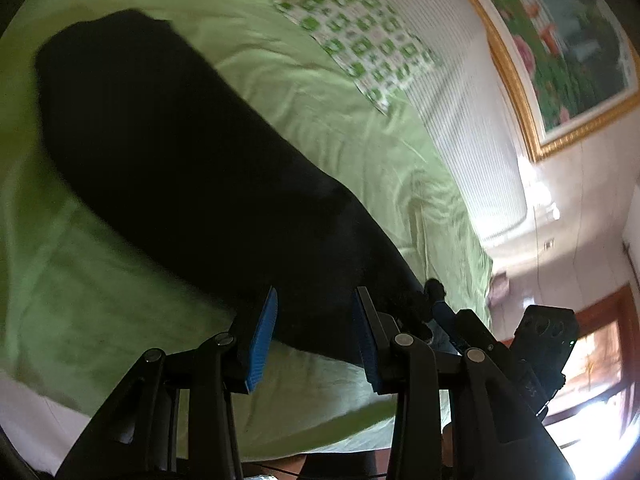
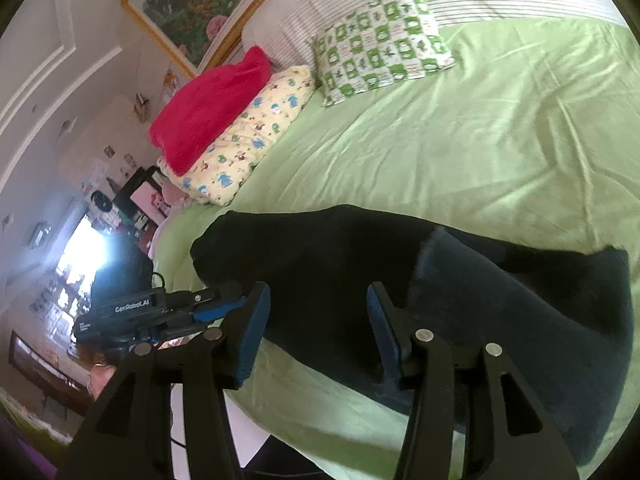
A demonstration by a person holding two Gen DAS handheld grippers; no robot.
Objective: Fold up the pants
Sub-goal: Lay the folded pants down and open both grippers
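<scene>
Black pants (image 1: 168, 152) lie flat on the green bedsheet (image 1: 360, 128), stretching away to the upper left. My left gripper (image 1: 316, 300) is open, its blue pads above the near end of the pants. The right gripper's body (image 1: 532, 344) shows at the right of that view. In the right wrist view the pants (image 2: 340, 264) lie across the sheet (image 2: 460, 152), with a folded layer at the right. My right gripper (image 2: 318, 298) is open above the pants. The left gripper (image 2: 132, 316) reaches in from the left, its tip at the pants' edge.
A green-and-white patterned pillow (image 2: 384, 36), a yellow printed pillow (image 2: 248, 132) and a red blanket (image 2: 208, 108) lie at the head of the bed. A striped headboard (image 1: 472, 92) and a gold-framed painting (image 1: 560, 40) are behind. The bed's near edge (image 2: 304, 428) is below the grippers.
</scene>
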